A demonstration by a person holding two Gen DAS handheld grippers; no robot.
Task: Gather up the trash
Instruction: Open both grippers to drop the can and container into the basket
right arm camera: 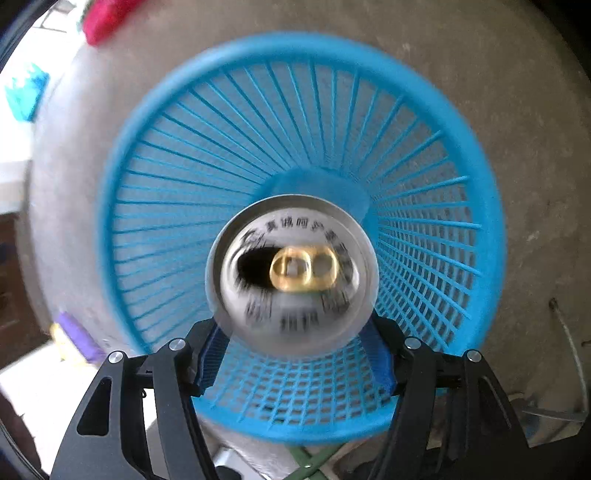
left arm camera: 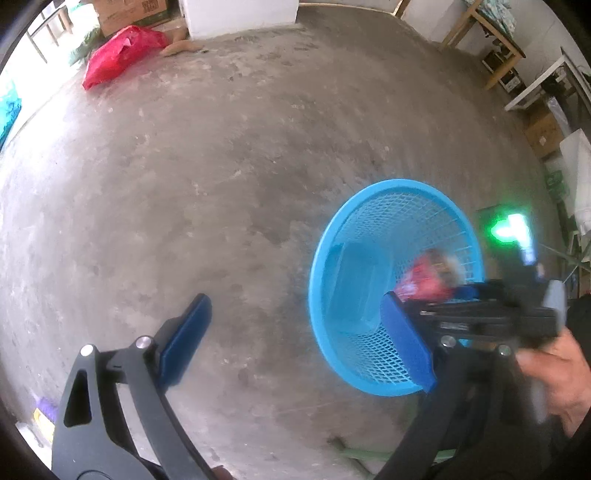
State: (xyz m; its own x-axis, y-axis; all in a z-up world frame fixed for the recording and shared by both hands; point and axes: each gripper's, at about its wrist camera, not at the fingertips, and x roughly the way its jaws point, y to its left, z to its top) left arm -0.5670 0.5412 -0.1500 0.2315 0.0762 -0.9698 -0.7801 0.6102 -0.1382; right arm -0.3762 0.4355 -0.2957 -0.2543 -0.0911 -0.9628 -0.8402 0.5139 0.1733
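Note:
A blue mesh basket stands on the concrete floor, right of centre in the left wrist view. My right gripper is shut on a drink can, its silver top and gold pull tab facing the camera, directly over the basket's opening. In the left wrist view the can shows red and blurred above the basket, with a person's hand on the right gripper's handle. My left gripper is open wide beside the basket, its blue pads holding nothing.
A red plastic bag lies on the floor at the far left, near a cardboard box and a white block. Wooden tables and boxes line the right wall. A purple and yellow thing lies left of the basket.

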